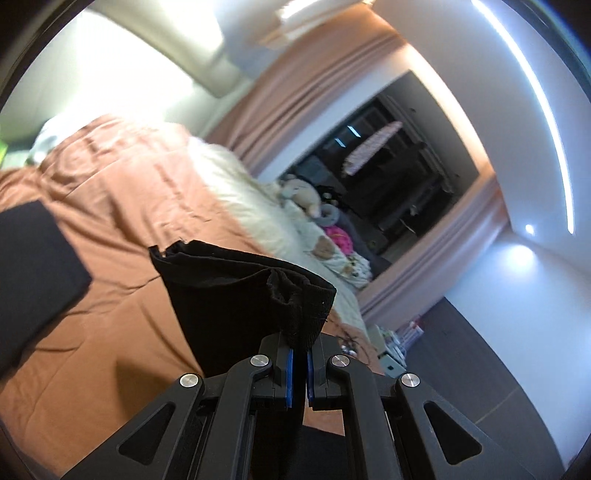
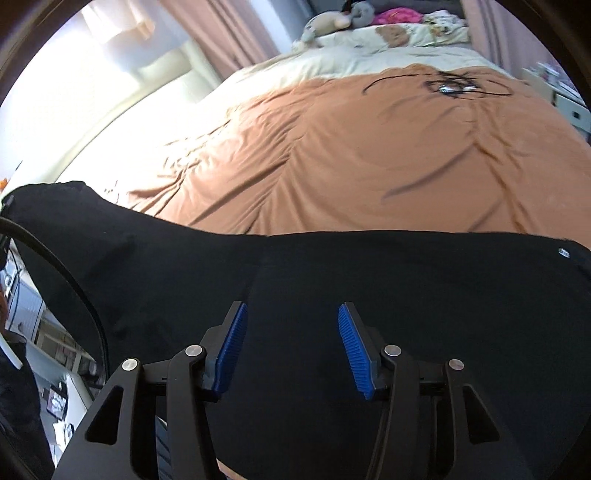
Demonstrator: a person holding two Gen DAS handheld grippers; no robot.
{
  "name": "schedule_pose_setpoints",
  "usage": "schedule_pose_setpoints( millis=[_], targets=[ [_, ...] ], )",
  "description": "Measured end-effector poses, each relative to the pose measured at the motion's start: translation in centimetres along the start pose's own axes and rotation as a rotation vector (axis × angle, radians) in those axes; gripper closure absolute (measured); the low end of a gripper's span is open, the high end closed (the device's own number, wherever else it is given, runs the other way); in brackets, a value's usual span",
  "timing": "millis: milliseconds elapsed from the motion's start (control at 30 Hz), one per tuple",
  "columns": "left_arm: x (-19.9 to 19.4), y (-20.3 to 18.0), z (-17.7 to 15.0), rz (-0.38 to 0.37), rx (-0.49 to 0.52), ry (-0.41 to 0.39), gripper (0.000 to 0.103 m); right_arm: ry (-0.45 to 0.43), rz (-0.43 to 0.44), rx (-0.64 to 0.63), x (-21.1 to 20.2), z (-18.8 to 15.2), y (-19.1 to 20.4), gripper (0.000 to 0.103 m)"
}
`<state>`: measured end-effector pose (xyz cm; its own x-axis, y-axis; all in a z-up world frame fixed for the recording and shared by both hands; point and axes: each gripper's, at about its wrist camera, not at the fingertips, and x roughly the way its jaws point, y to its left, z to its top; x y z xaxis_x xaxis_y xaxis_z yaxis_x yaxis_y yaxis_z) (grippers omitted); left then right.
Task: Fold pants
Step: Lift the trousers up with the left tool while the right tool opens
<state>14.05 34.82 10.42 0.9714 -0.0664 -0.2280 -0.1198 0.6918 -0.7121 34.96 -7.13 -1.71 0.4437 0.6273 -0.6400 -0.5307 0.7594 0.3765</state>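
Clamping a bunched edge of the black pants (image 1: 236,291), my left gripper (image 1: 300,354) has its blue pads (image 1: 290,373) nearly together, with the ribbed, hem-like fold of cloth pinched between the tips and the rest of the fabric hanging to the left below it, raised clear of the orange bedspread (image 1: 122,206). My right gripper (image 2: 291,343) is released: its blue ribbed pads (image 2: 352,350) stand well apart with nothing pressed between them, and the black pants (image 2: 406,295) lie spread directly beneath and ahead of the tips as a broad dark band across the near part of the bed. On the right edge of that band a small metal stud (image 2: 564,252) shows. Beyond the pants, the orange bedspread (image 2: 351,158) runs wrinkled toward a cream sheet (image 2: 332,59), where a tangle of black cable (image 2: 447,86) rests on the orange cloth. At the head of the bed sit a stuffed toy (image 2: 325,22) and a pink item (image 2: 397,15), too small to identify further. In the left view a second dark flat shape (image 1: 33,280) lies on the bedspread to the left; pink curtains (image 1: 325,85) frame a dark window (image 1: 402,173).
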Motion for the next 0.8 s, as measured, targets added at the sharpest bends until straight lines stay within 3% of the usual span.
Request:
schedule_pose_setpoints(
  millis=[500,800],
  targets=[
    [5.6,-18.0,0.2,-0.144,0.225,0.078,0.098,-0.145,-0.032,0.156,-11.6,-6.4,-7.5,0.053],
    [9.2,-25.0,-1.6,-0.193,0.295,0.143,0.098,-0.19,-0.034,0.238,-15.3,-9.7,-10.8,0.053]
  ],
)
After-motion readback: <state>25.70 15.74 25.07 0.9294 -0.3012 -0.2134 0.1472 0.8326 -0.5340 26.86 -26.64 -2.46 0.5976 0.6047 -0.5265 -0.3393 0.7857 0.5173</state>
